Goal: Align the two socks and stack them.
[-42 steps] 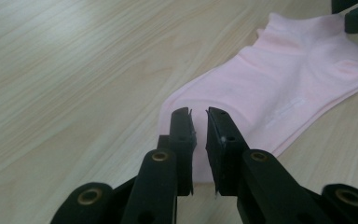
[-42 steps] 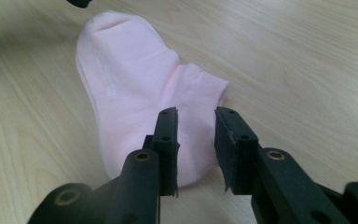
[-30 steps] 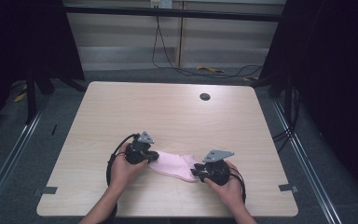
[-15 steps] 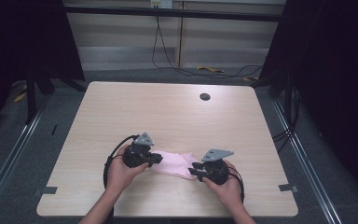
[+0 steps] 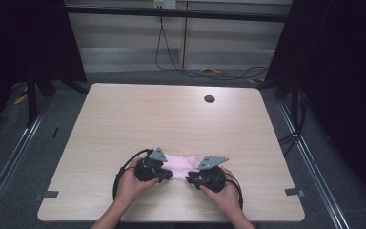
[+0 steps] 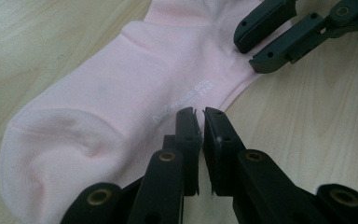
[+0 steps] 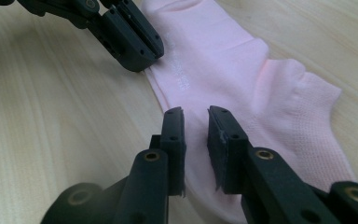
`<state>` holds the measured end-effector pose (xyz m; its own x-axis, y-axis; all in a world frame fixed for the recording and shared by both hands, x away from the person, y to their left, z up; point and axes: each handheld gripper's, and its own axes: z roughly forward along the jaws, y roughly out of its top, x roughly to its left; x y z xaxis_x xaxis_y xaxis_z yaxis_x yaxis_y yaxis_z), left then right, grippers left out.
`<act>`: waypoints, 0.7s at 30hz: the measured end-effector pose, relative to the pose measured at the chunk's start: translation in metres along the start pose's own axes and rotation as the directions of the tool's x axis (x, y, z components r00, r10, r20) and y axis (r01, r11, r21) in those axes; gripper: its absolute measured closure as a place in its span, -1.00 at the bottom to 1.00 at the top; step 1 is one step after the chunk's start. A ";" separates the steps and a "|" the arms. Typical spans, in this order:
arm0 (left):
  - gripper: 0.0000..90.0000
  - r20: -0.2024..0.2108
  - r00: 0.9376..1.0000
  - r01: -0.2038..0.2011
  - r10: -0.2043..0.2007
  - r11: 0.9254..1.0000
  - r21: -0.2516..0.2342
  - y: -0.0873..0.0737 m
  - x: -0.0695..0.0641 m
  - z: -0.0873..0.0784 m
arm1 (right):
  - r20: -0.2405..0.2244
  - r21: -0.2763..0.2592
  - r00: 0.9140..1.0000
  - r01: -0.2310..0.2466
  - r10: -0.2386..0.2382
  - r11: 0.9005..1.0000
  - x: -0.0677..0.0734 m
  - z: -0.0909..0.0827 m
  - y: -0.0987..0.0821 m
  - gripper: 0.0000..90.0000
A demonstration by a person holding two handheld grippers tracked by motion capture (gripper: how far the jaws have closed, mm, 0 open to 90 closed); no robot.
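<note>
Pale wood tabletop (image 5: 124,119) carries one pink sock (image 5: 183,164), its long axis running between my hands. My left gripper (image 6: 199,112) sits nearly closed at the sock's edge, holding nothing I can see. My right gripper (image 7: 196,112), jaws just narrowing, hovers over the cuff end, slightly parted.

High overhead; claw cameras close, sharing sock (image 6: 121,93)

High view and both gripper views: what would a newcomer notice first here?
First, the pink sock lying flat near the front edge of the pale wooden table. Second, the left gripper and right gripper at its two ends, one in each hand: the left's jaws are nearly shut at the sock's edge, and the right's stand slightly apart over the fabric.
</note>
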<state>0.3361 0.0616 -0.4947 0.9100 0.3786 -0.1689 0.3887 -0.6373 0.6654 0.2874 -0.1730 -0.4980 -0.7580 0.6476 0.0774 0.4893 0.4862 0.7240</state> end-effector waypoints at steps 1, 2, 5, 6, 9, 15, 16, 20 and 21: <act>0.88 0.000 1.000 0.000 0.000 1.000 0.000 0.000 0.000 0.000 | 0.000 0.000 1.000 0.000 0.000 1.000 0.000 0.000 0.000 0.71; 0.91 -0.006 1.000 0.001 -0.001 1.000 -0.004 0.001 0.000 0.001 | 0.007 -0.003 1.000 0.001 -0.001 1.000 -0.003 0.001 0.001 0.75; 0.98 -0.006 1.000 -0.004 0.004 1.000 0.007 0.003 0.001 0.002 | 0.011 -0.011 1.000 -0.012 0.012 1.000 -0.007 0.002 0.001 0.81; 1.00 0.005 1.000 0.007 -0.007 1.000 -0.002 0.004 0.004 0.003 | 0.019 -0.011 1.000 -0.017 0.017 1.000 -0.009 0.003 0.003 0.88; 1.00 -0.001 1.000 0.013 -0.013 1.000 -0.003 0.005 0.005 0.004 | 0.023 -0.010 1.000 -0.018 0.018 1.000 -0.010 0.003 0.004 0.94; 1.00 -0.012 1.000 0.004 -0.004 1.000 -0.013 0.007 0.006 -0.004 | 0.010 -0.029 1.000 -0.027 0.027 0.999 -0.011 -0.001 0.007 0.98; 1.00 -0.016 1.000 0.012 -0.013 1.000 -0.020 0.007 0.006 -0.007 | 0.008 -0.032 1.000 -0.028 0.028 0.999 -0.011 -0.003 0.008 0.98; 1.00 -0.009 1.000 0.014 -0.014 1.000 -0.019 0.008 0.006 -0.010 | 0.001 -0.050 1.000 -0.026 0.026 0.998 -0.009 -0.007 0.011 0.98; 1.00 -0.008 1.000 0.021 -0.021 1.000 -0.017 0.008 0.006 -0.011 | -0.004 -0.052 1.000 -0.025 0.025 0.998 -0.008 -0.008 0.011 0.98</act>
<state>0.3426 0.0662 -0.4823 0.9006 0.3969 -0.1773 0.4049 -0.6177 0.6741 0.2961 -0.1774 -0.4852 -0.7471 0.6575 0.0981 0.4851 0.4383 0.7567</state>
